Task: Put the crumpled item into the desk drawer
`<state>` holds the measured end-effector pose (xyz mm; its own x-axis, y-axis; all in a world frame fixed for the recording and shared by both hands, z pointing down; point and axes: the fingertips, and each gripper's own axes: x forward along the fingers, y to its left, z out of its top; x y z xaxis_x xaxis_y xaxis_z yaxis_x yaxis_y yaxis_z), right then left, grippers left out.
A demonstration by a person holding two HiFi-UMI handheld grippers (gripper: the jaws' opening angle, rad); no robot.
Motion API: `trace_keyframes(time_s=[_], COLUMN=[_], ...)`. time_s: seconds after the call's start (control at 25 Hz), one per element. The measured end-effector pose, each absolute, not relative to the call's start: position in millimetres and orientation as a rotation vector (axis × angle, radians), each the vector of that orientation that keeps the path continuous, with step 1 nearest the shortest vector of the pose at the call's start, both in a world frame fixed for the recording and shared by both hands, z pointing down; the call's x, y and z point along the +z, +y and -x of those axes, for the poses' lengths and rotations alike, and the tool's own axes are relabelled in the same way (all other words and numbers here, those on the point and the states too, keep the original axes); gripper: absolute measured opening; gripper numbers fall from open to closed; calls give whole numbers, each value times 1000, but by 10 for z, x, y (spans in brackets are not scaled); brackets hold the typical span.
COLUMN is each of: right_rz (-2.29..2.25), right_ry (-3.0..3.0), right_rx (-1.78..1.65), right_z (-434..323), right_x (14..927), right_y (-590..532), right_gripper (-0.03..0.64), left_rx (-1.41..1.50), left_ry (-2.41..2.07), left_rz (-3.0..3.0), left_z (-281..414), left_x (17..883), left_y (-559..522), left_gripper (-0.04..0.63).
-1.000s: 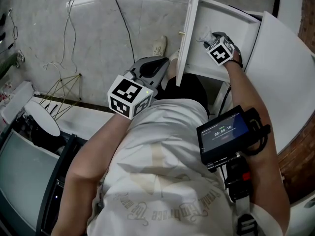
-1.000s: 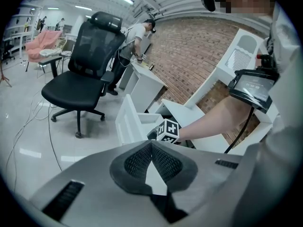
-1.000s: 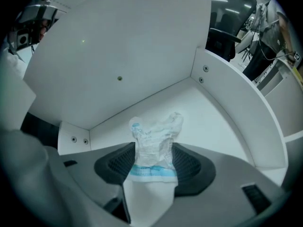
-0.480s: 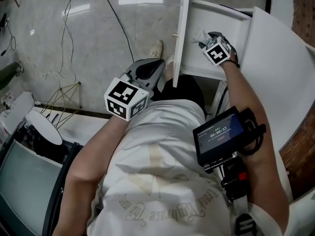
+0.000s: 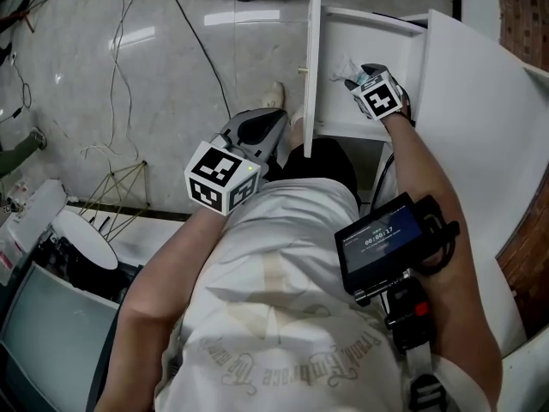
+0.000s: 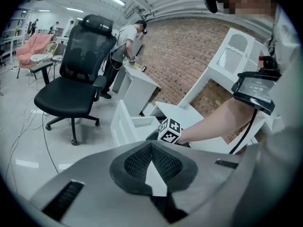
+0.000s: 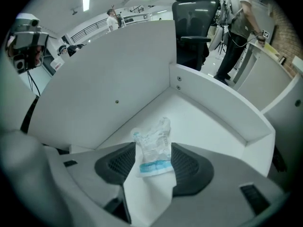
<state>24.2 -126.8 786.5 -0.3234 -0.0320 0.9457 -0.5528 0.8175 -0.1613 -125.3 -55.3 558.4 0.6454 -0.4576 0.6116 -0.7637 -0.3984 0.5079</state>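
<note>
I've got R gripper (image 7: 152,156) down in the drawer (image 7: 215,122), jaws spread wide, not pinching. Wrapper (image 7: 152,141) lies on drawer floor btwn the pads. L gripper (image 6: 151,144) clenched on nothing, outside the drawer front, w/ tips pointing twd it.

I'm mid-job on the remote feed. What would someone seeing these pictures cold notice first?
The crumpled clear plastic wrapper with a blue stripe sits between the open jaws of the right claw, low inside the open white desk drawer. The left claw hangs shut and empty, left of the drawer front in the head view.
</note>
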Motion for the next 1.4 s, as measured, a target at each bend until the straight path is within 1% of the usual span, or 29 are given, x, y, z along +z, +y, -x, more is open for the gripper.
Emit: trace_keyframes(time_s=[0.12, 0.4, 0.6, 1.04, 1.4], right_rz=[-513, -655, -752, -1046, -1191], right_ry=[-1838, -1844, -1846, -1881, -1918], right_rx=[596, 669, 703, 724, 735], right_z=[-280, -420, -432, -605, -613], right_x=[7802, 7805, 7581, 7119, 6694], right_y=[-1256, -1288, -1185, -1243, -1270], right_gripper=[202, 138, 122, 48, 34], left_rx=[480, 491, 486, 445, 398], left_ry=[-947, -929, -908, -872, -809], left_rz=[-2072, -2104, -2135, -2202, -2283], left_z=[1291, 1249, 1292, 1266, 1235], left_x=[5527, 5617, 5499, 5382, 5173], left_y=[-544, -608, -568, -723, -889], left_gripper=[21, 21, 21, 21, 21])
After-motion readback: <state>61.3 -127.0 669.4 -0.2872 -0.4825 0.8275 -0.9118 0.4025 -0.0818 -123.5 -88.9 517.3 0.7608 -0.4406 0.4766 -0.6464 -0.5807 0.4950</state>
